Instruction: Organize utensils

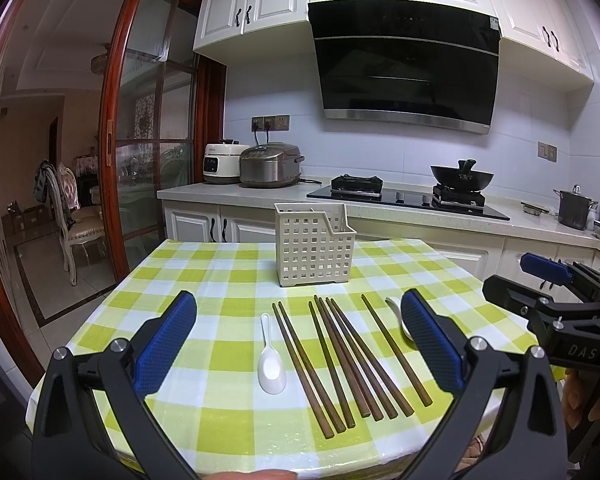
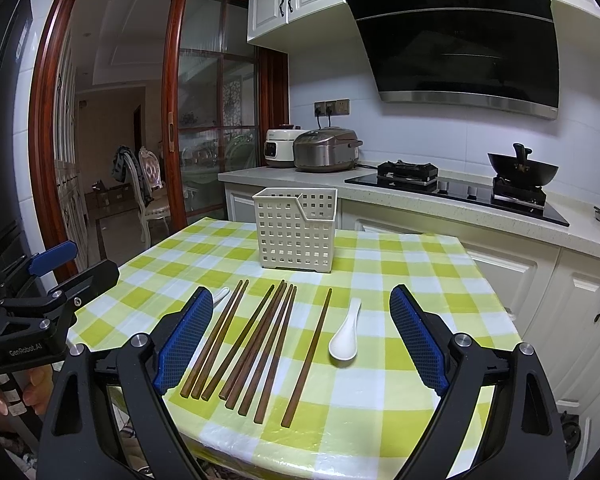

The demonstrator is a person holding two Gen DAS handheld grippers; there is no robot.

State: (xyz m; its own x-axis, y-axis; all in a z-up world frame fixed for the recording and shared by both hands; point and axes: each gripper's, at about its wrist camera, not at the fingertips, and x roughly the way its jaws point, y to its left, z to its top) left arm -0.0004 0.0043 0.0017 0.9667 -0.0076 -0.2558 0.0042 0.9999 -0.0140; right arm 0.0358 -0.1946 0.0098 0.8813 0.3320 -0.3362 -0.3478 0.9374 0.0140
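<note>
Both grippers hover above the near edge of the table (image 1: 188,276), jaws spread wide and holding nothing. Left gripper (image 1: 300,344) frames most of the utensils between its blue pads; right gripper (image 2: 302,342) frames the same row from the right side.

Layout on the checked tablecloth (image 2: 400,280), left to right:
- Left spoon (image 1: 271,364): white, bowl toward the near edge, just left of the chopsticks.
- Chopsticks (image 1: 340,360): eight brown sticks lying lengthwise in a loose fan, tips pointing far; the rightmost one (image 2: 307,356) lies slightly apart from the rest.
- Right spoon (image 2: 345,338): white, bowl near, just right of that lone stick. In the left wrist view the left gripper's right pad partly hides it.

Holder (image 1: 314,244): cream perforated basket, upright, standing beyond the far tips of the chopsticks near the far edge of the table. Nothing lies between the utensils and the holder.

Surroundings: two rice cookers (image 1: 256,164) on the far counter, a gas hob with a black wok (image 1: 462,178), and a range hood (image 1: 408,64) above.

Legible markings: "DAS" on the right gripper body in the left wrist view; "GenRobot.AI" on the left gripper body in the right wrist view.
</note>
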